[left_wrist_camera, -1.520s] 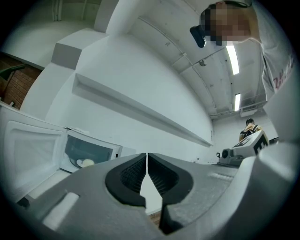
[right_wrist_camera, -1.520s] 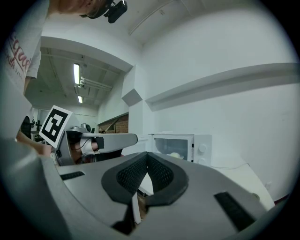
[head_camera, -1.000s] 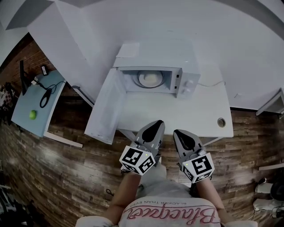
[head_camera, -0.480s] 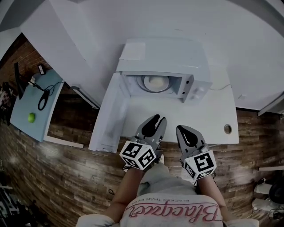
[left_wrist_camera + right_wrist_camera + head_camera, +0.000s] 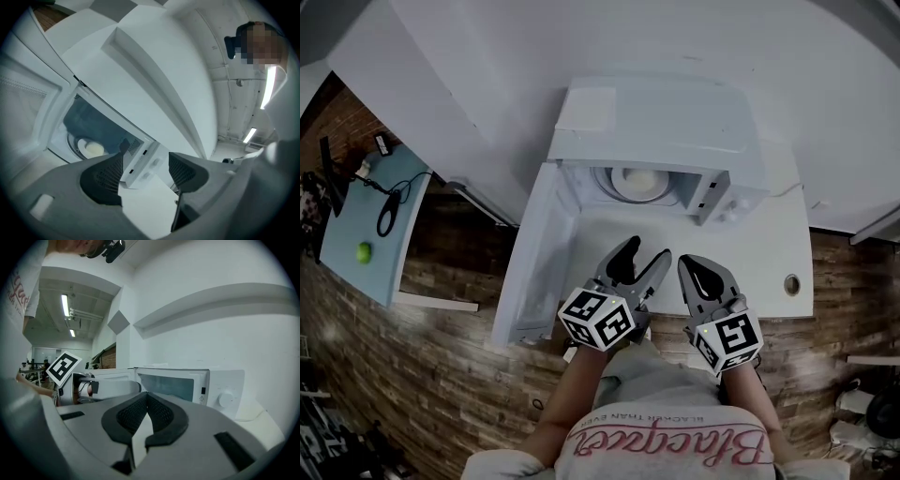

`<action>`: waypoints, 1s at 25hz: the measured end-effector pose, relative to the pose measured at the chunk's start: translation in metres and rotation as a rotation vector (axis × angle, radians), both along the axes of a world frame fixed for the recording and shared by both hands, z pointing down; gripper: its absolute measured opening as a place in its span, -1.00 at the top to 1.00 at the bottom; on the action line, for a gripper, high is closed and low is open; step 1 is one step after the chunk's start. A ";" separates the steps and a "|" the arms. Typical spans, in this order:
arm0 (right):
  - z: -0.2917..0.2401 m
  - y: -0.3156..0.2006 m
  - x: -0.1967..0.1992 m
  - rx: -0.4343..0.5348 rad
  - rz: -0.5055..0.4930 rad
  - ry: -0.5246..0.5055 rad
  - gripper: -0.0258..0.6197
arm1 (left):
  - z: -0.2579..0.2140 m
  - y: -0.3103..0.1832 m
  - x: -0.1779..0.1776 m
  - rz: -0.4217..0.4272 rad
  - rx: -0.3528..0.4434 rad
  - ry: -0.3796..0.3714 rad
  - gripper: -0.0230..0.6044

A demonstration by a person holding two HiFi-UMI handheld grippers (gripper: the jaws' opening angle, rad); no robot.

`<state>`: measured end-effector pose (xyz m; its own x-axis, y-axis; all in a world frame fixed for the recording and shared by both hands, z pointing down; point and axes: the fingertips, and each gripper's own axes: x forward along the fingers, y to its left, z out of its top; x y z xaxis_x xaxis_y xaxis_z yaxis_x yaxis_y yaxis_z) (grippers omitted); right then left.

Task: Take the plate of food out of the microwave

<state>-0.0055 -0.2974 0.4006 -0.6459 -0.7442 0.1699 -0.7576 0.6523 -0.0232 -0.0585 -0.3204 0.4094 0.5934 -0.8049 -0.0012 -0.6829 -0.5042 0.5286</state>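
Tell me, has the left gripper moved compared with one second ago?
Yes. The left gripper has advanced farther over the table toward the open microwave; its jaws are opening, with nothing between them.

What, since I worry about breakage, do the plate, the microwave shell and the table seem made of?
Plate: likely glazed ceramic or glass, white and smooth; too small to be sure. Microwave shell: seemingly painted sheet metal, matte white flat panels. Table: probably laminate or painted board, matte white with a round hole.
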 end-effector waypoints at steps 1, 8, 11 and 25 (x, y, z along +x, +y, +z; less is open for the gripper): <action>0.001 -0.004 -0.001 -0.001 0.002 -0.002 0.89 | 0.001 -0.004 -0.002 -0.008 0.000 0.003 0.00; 0.005 -0.014 0.002 -0.012 0.004 -0.001 0.88 | 0.015 -0.027 -0.004 -0.049 -0.083 0.050 -0.02; 0.010 -0.013 0.005 -0.023 -0.005 -0.004 0.88 | 0.024 -0.033 0.001 -0.044 -0.139 0.104 -0.32; 0.029 -0.051 0.006 -0.074 -0.132 -0.023 0.88 | 0.070 -0.079 -0.034 -0.343 -0.308 0.285 -0.40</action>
<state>0.0001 -0.3483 0.4294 -0.7418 -0.6384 0.2053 -0.6640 0.7421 -0.0914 -0.0922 -0.3989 0.4798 0.3076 -0.9408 0.1427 -0.5889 -0.0704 0.8051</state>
